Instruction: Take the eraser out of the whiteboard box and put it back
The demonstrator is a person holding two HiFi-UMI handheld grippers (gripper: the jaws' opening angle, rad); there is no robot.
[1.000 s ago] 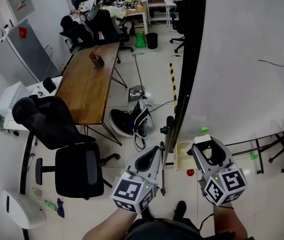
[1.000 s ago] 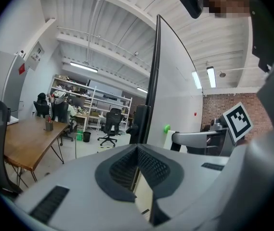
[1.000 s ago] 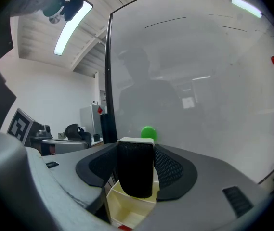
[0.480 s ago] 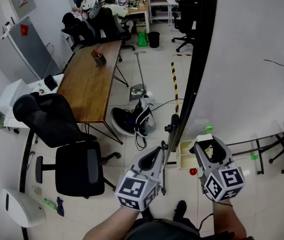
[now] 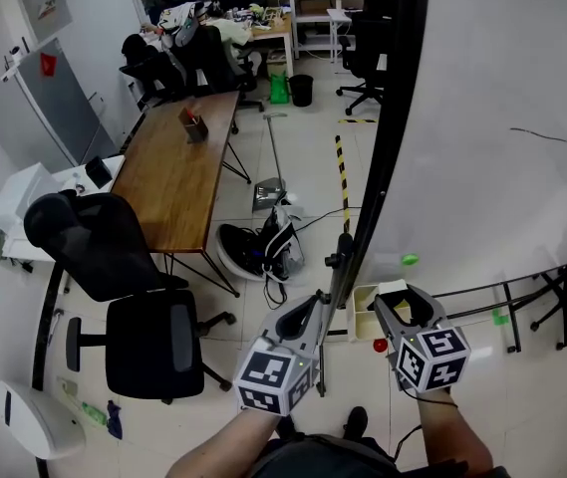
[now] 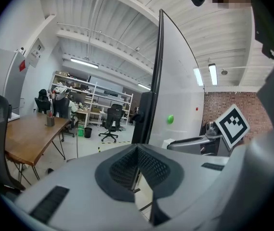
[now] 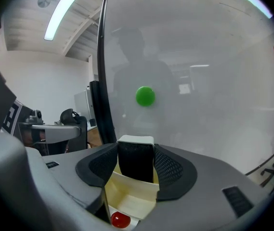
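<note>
The whiteboard (image 5: 502,118) is properly glossy: smooth white, shiny enough to throw back a dim figure and strip lights in the right gripper view. Its frame (image 5: 391,118) is matt black. The left gripper (image 6: 137,165) and right gripper (image 5: 401,303) are both matt grey plastic, with black pads on the jaws that have a fine, knobbly, rubbery-looking texture. The eraser (image 7: 136,160) has a dull black, felt-like body under a smooth off-white plastic cap. The whiteboard box (image 7: 129,196) looks like smooth cream plastic, and the red magnet (image 7: 120,220) is glossy. The long surface (image 5: 178,167) is brown wood with a satin finish. The floor (image 5: 308,157) is pale, slightly shiny tile.
</note>
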